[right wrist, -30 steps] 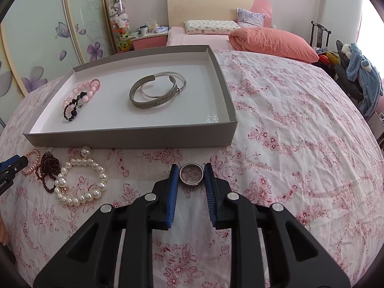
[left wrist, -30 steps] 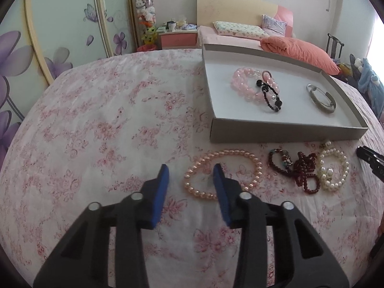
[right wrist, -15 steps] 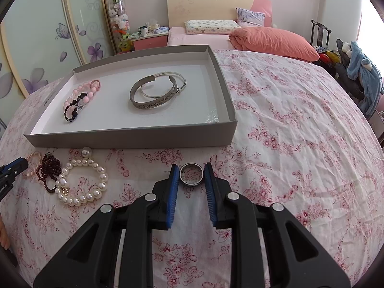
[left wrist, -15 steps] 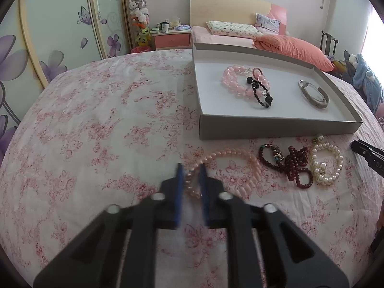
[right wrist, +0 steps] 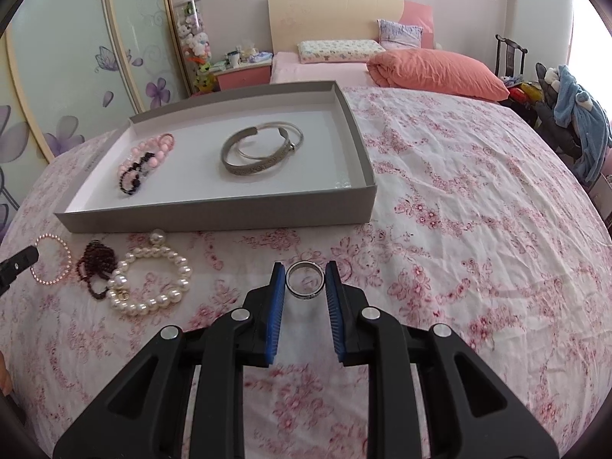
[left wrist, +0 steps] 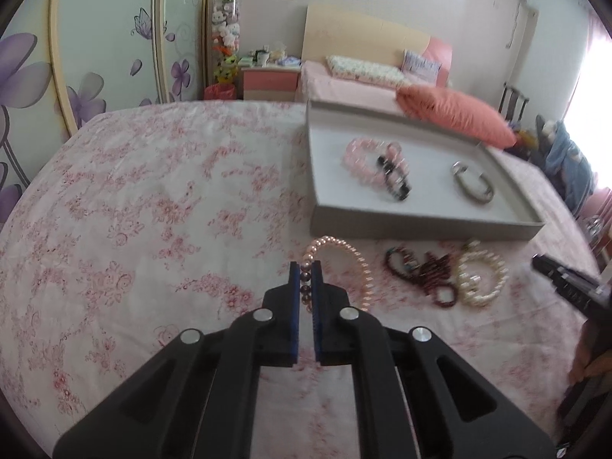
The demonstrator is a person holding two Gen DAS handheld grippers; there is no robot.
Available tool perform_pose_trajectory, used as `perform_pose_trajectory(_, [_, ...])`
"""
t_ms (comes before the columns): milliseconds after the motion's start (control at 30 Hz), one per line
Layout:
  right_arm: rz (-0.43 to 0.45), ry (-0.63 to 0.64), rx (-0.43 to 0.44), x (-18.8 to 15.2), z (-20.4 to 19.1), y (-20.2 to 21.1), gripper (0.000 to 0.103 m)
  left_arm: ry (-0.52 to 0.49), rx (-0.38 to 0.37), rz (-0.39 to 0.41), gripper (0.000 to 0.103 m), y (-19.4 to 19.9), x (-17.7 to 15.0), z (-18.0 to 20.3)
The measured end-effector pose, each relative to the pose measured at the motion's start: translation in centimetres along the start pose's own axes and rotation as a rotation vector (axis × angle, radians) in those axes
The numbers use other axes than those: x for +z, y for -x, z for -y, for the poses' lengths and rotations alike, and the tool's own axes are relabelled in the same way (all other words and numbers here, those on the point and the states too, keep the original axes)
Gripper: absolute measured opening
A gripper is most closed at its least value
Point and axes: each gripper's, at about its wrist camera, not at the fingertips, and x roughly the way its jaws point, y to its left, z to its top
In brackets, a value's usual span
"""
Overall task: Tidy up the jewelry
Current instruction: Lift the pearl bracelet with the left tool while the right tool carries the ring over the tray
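Left gripper [left wrist: 305, 267] jaws clamped on pink necklace [left wrist: 359, 264], strand draped on bed [left wrist: 153, 199] just before tray [left wrist: 420, 225]; right gripper [right wrist: 305, 273] jaws pinching ring [right wrist: 305, 280] above bed; white pearls [right wrist: 153, 279] and dark beads [right wrist: 97, 267] beside necklace; bangles [right wrist: 260, 151], pink bracelet [right wrist: 147, 153] in tray.

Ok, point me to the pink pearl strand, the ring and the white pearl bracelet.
pink pearl strand [left wrist: 357, 260], left wrist view, its raised loop beyond the fingers.
ring [right wrist: 305, 280], right wrist view, its near band.
white pearl bracelet [right wrist: 179, 260], right wrist view, right-side beads.
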Motion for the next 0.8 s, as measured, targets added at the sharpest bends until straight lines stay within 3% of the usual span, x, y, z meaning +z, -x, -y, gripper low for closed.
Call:
perform_pose_trajectory(233, [0.043, 0.016, 0.044, -0.7, -1.6, 1.9, 0.023, 0.024, -0.042, 0.060, 0.006, 2.3, 0.1, 1.2])
perform_pose_trajectory(633, [0.186, 0.071, 0.085, -1.4, -4.1, 5.5, 0.023, -0.039, 0.079, 0.209, 0.007, 5.7, -0.6, 4.0])
perform_pose_trajectory(800, [0.241, 0.088, 0.082, -1.5, -4.7, 6.8, 0.023, -0.064, 0.093, 0.238, 0.007, 6.1, -0.8, 5.0])
